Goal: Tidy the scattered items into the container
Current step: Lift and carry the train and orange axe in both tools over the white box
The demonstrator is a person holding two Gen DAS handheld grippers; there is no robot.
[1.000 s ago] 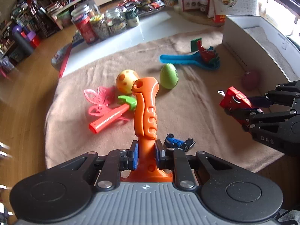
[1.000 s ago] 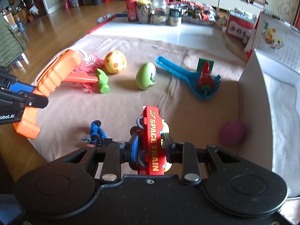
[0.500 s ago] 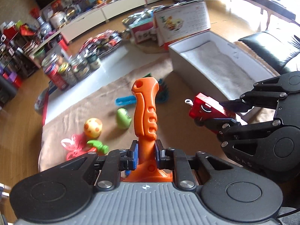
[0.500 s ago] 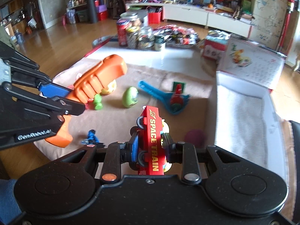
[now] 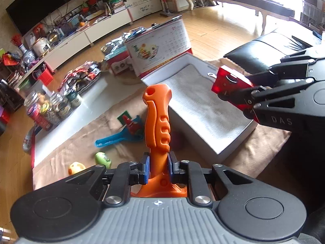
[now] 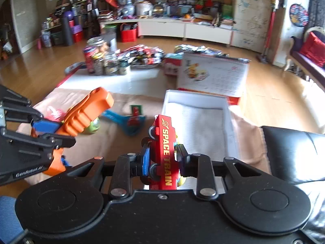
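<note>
I note my right gripper (image 6: pixel 162 160) clamped on the red "SPACE TRAIN" toy carriage (image 6: pixel 165 148) nearest the open white towel-lined box (image 6: pixel 196 99) directly ahead, while my left gripper (image 5: pixel 158 167), clamped on the upright orange plastic handle (image 5: pixel 158 120), has it ahead-right.

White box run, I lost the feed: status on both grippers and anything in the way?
Left gripper shut on orange toy tool. Right gripper shut on red toy train. White box ahead, only a towel inside. Path clear.
</note>
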